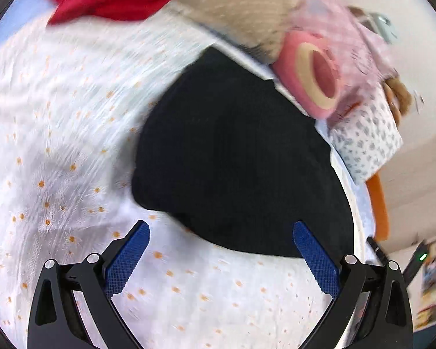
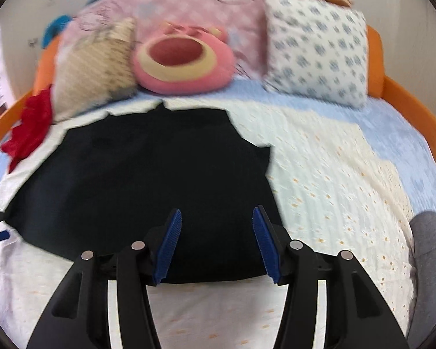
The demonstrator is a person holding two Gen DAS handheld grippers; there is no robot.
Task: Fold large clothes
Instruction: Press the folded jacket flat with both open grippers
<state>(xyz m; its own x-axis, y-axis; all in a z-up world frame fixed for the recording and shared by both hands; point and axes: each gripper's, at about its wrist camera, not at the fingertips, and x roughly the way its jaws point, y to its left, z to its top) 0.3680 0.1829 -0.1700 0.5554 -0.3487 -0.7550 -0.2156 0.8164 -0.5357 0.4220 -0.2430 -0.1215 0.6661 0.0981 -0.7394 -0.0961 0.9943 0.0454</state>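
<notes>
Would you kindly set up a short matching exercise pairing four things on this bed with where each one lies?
Things:
1. black garment
2. red cloth
3. pink plush cushion
4. blue-patterned white pillow

Places:
A. far right, at the head of the bed
B. left edge of the bed
C. spread flat on the white bedspread
D. middle, in front of the pink blanket

Pairs: 1-C, 2-B, 3-D, 4-A

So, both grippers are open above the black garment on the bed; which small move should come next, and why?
Probably lower the right gripper onto the near edge of the flat black cloth garment and pinch it: its jaws stand open with nothing between them, and the left gripper is also empty.
</notes>
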